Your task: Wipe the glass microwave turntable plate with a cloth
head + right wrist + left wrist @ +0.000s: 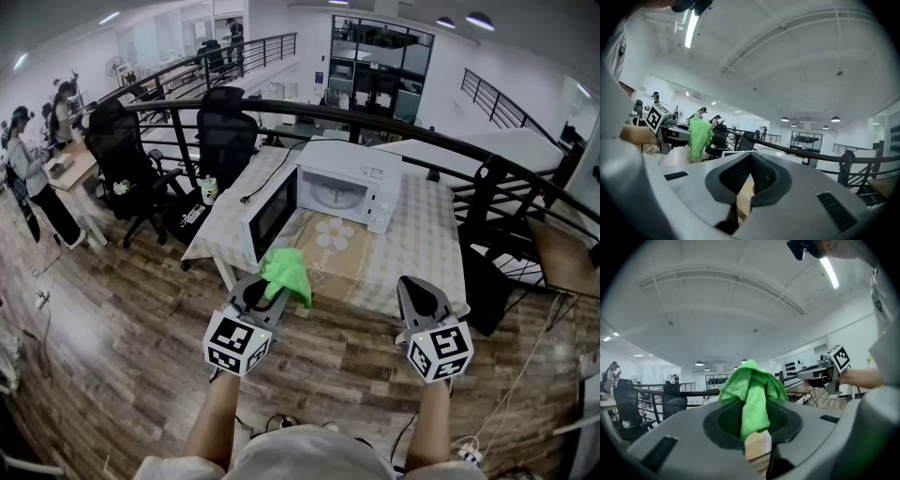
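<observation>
My left tool (265, 298) clamps the green cloth (287, 272); my right tool (416, 292) is closed, empty. Microwave (352, 178) on counter (424, 230) ahead.

Left forearm (214, 424) and right forearm (429, 427) reach forward, roughly parallel, with the grippers side by side and well apart. Left gripper (255, 298): jaws clamped on green cloth (287, 272) (bunched above the tips). Right gripper (419, 292): jaws together, nothing between.
</observation>
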